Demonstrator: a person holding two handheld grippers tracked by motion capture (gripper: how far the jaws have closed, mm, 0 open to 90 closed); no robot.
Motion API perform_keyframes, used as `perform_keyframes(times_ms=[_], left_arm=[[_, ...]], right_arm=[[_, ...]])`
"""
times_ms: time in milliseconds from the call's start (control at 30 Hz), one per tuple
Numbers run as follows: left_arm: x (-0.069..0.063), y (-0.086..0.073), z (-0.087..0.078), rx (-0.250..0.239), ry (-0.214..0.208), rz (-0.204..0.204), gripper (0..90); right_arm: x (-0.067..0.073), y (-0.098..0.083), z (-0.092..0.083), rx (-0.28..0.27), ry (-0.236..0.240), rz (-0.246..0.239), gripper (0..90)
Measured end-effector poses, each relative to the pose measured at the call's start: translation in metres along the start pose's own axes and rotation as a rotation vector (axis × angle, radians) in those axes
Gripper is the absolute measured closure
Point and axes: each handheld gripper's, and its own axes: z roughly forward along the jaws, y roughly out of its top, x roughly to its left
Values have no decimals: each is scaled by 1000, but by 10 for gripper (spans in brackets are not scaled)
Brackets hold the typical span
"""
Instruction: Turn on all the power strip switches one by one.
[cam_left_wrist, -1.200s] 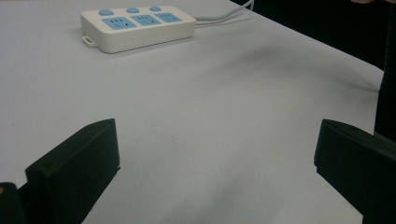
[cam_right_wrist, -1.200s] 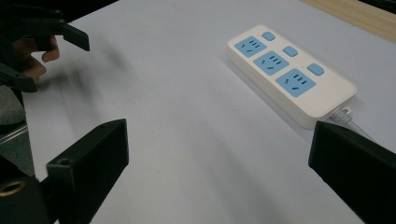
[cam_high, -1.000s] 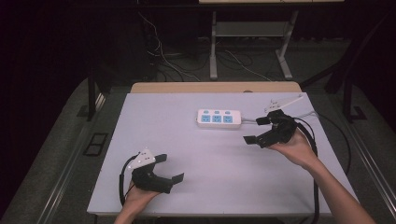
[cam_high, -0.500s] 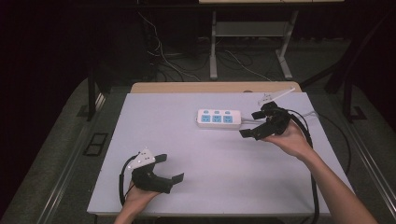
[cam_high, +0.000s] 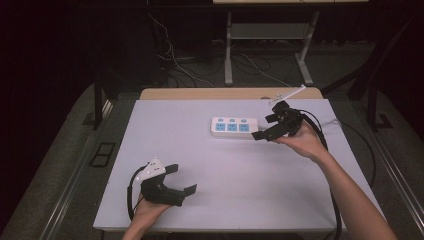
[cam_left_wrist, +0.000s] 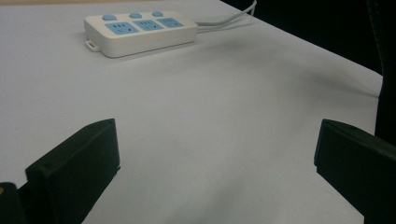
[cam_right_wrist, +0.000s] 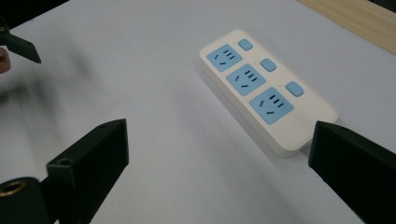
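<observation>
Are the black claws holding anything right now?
No. Both are wide open with nothing between their jaws. The right gripper is beside one end of the power strip, not gripping it. The left gripper is open over bare table.

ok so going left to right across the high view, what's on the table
left tool near the front left → power strip toward the back middle → right tool just past the strip's right end, all on the white table
</observation>
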Motion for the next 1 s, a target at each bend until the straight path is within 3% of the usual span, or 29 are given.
perform_keyframes(times_ms=[567,1000], left_arm=[[1,0,2,2,-3,0,0],[0,1,2,5,-8,4,0]], right_arm=[[-17,22,16,-8,-25,41,48],[-28,44,20,-49,-44,87,48]])
